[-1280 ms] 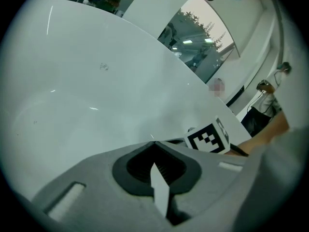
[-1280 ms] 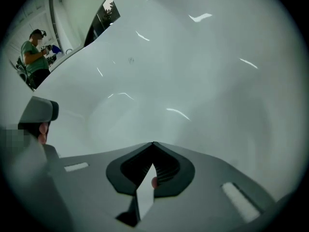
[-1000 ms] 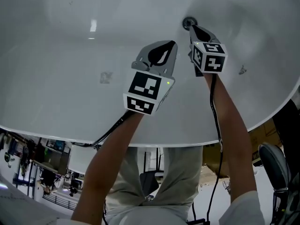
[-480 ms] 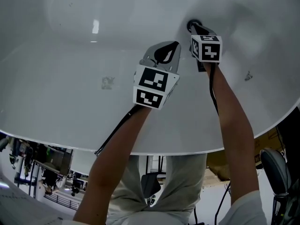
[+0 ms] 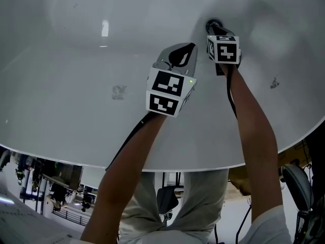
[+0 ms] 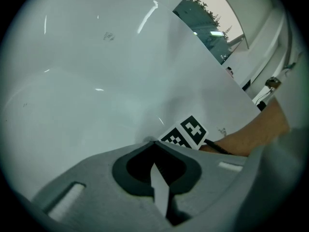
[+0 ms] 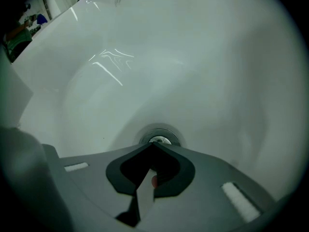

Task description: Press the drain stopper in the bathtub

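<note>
Right gripper view: right gripper and left gripper both have jaws clenched, empty; an off-centre push could skid off the drain stopper.

2 hand-held grippers, 1 stopper, 1 bathtub

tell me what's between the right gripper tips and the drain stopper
Nothing: the right gripper view shows the right gripper, shut, reaching the near edge of the drain stopper, only bare bathtub around.
</note>
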The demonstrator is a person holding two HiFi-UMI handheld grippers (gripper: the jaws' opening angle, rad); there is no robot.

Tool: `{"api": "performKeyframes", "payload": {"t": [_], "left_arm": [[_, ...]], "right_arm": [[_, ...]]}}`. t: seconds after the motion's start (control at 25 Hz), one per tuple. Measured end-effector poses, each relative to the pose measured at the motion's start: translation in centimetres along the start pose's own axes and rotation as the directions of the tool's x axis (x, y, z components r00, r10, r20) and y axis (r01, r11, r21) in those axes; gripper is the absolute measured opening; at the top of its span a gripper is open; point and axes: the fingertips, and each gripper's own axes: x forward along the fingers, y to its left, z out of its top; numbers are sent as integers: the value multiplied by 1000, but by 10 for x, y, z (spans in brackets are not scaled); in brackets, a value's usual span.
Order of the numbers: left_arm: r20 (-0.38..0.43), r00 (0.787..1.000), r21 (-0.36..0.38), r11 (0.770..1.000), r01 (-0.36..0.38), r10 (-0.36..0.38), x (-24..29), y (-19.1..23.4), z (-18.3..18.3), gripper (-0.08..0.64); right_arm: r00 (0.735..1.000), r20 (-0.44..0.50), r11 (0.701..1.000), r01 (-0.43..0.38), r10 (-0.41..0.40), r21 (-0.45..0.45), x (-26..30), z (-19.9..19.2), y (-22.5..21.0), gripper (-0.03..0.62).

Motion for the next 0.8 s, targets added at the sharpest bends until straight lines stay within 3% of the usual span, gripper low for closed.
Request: {"api": "performKeyframes", "payload": {"t": [0.24,0.44,0.8], "left_arm": [[-16,1000,-6,1000,1,-1,3,-1,-7,5],[-8,1000,34,999,4,-4,1,-6,6,5],[21,1000,64,998,-3,2,-8,-20,29,5]], "right_arm": [[999,-9,998,41,-42,-45,2,-2,-1,8],[999,2,999,36,-36,23,1,4,-3,8],[998,57,999,16,-19,51,-28,4,6,6]]}}
